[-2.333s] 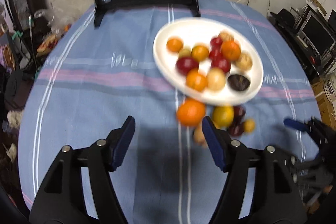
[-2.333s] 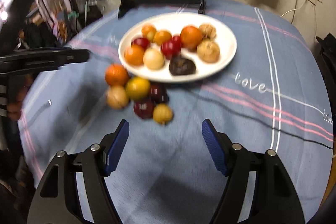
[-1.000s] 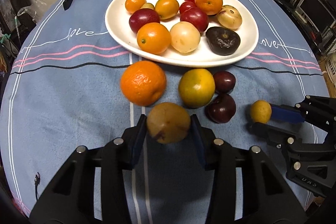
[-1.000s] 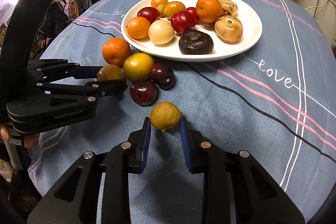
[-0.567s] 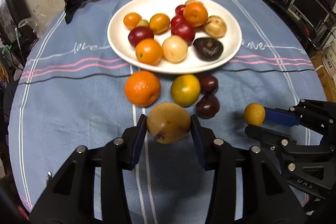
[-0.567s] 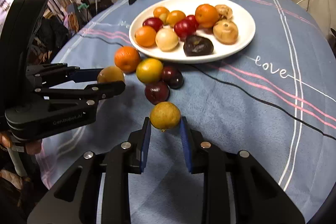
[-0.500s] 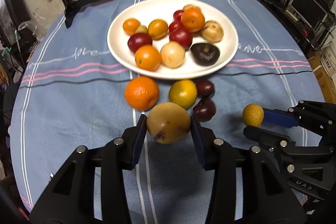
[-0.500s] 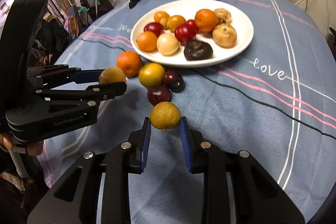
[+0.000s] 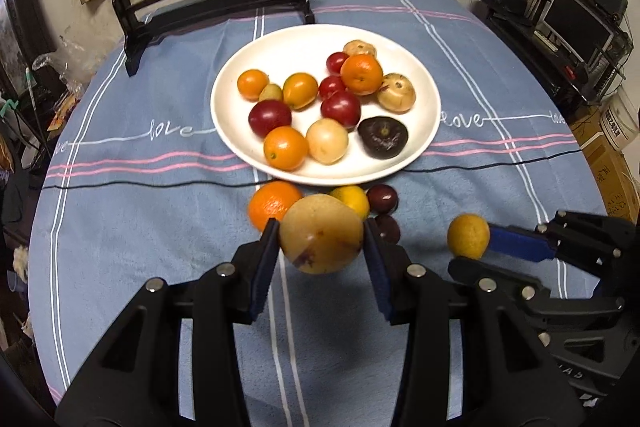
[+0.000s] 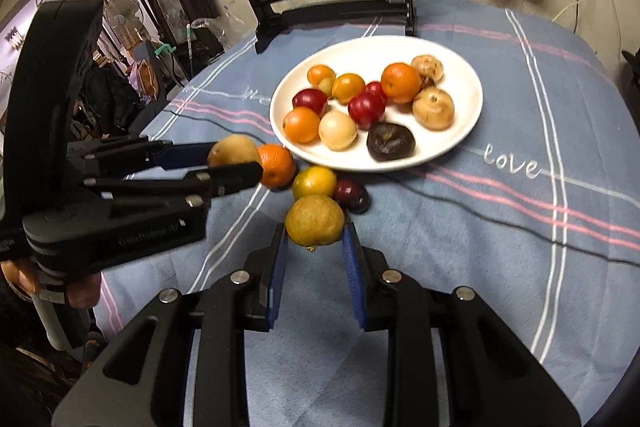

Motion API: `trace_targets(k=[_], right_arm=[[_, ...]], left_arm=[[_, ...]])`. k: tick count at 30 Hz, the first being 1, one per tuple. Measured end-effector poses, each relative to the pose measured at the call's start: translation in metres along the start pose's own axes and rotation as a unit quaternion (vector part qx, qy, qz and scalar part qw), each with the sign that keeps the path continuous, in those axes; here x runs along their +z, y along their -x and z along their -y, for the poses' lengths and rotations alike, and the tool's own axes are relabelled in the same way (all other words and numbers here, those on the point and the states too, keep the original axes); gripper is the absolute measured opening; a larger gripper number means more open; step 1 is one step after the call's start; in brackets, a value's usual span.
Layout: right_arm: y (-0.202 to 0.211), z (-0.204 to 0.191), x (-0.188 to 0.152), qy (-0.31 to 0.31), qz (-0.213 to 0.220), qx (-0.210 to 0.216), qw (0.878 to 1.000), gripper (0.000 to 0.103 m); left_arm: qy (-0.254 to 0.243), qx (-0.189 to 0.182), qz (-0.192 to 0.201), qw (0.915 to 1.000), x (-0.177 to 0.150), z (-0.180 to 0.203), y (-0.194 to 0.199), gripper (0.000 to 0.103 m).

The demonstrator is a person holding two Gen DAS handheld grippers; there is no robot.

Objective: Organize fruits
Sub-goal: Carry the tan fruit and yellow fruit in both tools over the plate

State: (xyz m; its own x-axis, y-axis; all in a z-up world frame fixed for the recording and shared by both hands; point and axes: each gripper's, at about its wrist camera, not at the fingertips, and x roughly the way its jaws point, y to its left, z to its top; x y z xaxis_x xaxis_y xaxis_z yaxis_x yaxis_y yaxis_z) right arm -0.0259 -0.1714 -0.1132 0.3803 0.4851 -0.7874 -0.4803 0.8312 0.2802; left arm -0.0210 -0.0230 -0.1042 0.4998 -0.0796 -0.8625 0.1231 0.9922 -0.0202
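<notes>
We hold a tan pear (image 9: 321,233) clamped in our left gripper (image 9: 320,241) and a small yellow fruit (image 10: 315,220) pinched in our right gripper (image 10: 315,233), both raised just short of the white plate (image 9: 424,115), whose near rim has an orange (image 9: 272,205) beside it on the tabletop (image 9: 140,227).

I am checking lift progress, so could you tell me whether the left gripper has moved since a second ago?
Yes. The left gripper, shut on the tan fruit, has risen and pulled back: the plate now looks smaller and farther away.
</notes>
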Motion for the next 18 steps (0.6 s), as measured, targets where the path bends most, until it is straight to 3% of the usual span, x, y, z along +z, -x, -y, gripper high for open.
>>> trace_targets(k=[7,18], right_arm=[[-0.003,0.006,0.010,0.003,0.002,-0.012,1.000,0.028],[-0.006,0.031,0.101,0.012,0.055,-0.040,0.998,0.028]], left_arm=[[0.024,0.003,0.001,0.9997,0.013,-0.027,-0.007,0.043],[0.001,0.021,0.037,0.9991,0.089,-0.017,-0.024,0.043]])
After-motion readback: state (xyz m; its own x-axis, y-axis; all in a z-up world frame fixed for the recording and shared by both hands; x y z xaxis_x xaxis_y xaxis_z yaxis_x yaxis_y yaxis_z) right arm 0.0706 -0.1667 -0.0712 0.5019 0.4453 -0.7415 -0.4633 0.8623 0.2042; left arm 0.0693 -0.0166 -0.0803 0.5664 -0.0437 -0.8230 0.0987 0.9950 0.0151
